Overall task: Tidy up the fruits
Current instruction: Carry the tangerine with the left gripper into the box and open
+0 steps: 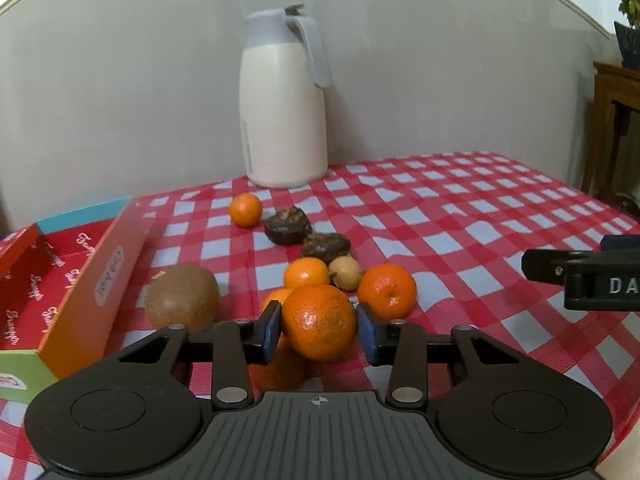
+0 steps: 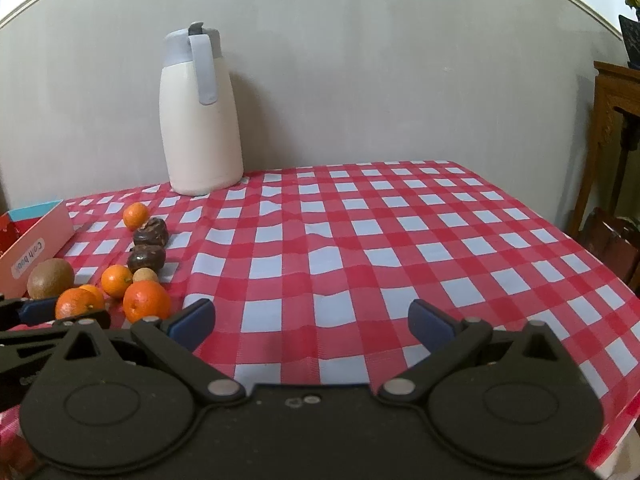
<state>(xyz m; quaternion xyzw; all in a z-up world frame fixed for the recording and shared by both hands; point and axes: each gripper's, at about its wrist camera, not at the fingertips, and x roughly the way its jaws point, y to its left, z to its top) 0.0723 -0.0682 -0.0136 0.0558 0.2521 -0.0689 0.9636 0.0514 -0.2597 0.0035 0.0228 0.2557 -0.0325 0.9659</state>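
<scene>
1. The left hand-held gripper (image 1: 318, 330) has its blue pads (image 1: 272, 330) drawn in narrow on either side of the nearest orange (image 1: 319, 322), touching or very nearly; judge the grip seated before lifting.
2. That orange sits on the checked desk (image 1: 460, 216), at the front of the fruit cluster, with another orange (image 1: 387, 290) and a kiwi (image 1: 182, 297) close by (easy to nudge).
3. Lift straight up, then carry it left to the open box (image 1: 94, 280).
4. The right hand-held gripper (image 2: 312, 322) stands wide and empty; keep it clear.
</scene>
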